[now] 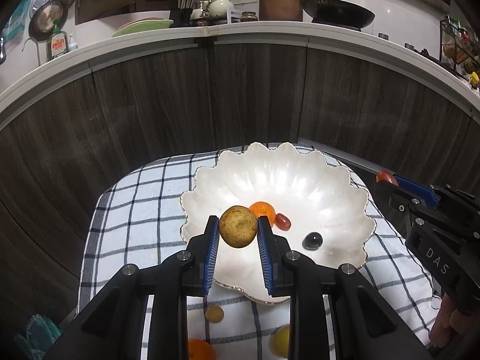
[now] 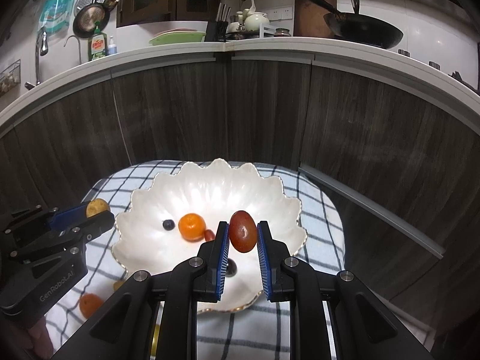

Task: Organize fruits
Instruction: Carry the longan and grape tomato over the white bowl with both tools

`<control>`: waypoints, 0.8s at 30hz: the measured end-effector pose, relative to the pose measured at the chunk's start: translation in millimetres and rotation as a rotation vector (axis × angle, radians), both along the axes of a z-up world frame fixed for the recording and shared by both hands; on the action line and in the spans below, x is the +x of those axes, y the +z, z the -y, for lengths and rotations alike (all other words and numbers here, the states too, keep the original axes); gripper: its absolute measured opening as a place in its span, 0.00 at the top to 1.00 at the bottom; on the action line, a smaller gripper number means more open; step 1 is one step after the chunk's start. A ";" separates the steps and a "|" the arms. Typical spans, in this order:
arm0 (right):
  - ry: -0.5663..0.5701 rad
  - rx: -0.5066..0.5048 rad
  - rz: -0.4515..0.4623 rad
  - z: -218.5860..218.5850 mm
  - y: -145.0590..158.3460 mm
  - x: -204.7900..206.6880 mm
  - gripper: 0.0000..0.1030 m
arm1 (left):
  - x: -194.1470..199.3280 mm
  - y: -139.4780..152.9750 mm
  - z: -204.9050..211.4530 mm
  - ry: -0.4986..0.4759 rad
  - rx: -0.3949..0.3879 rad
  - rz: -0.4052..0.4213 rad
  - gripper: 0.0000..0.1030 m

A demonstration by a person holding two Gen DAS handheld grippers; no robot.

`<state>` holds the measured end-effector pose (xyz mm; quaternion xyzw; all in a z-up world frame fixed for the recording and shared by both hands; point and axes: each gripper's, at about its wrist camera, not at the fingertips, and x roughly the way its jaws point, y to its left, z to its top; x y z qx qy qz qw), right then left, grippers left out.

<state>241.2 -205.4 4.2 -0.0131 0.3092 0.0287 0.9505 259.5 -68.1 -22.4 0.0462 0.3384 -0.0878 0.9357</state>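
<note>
A white scalloped bowl (image 1: 300, 177) (image 2: 210, 186) sits on a checked cloth (image 1: 135, 204). In it lie a small orange (image 1: 264, 208) (image 2: 192, 226), a red grape tomato (image 1: 283, 221) (image 2: 209, 234) and dark grapes (image 1: 312, 240) (image 2: 168, 224). My left gripper (image 1: 238, 228) is shut on a brownish-yellow round fruit (image 1: 238, 226) (image 2: 96, 207), held above the bowl's near left rim. My right gripper (image 2: 242, 234) is shut on a dark red oval fruit (image 2: 243, 231) (image 1: 385, 176), held above the bowl's near right side.
Loose fruits lie on the cloth in front of the bowl: a brownish one (image 1: 214, 313), an orange (image 1: 199, 349) (image 2: 90, 304) and a yellow one (image 1: 282, 340). Dark wood cabinet doors (image 1: 240, 96) stand behind, under a white counter (image 1: 210, 31) with kitchenware.
</note>
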 end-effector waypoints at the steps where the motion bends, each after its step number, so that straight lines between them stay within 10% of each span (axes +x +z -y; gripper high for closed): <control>1: -0.001 0.000 0.002 0.2 0.5 1.2 0.80 | 1.6 -0.2 -0.4 0.000 0.000 -0.001 0.75; 24: -0.049 -0.011 -0.001 8.8 -2.8 44.7 0.80 | 45.7 -7.5 2.2 0.007 0.007 -0.025 0.75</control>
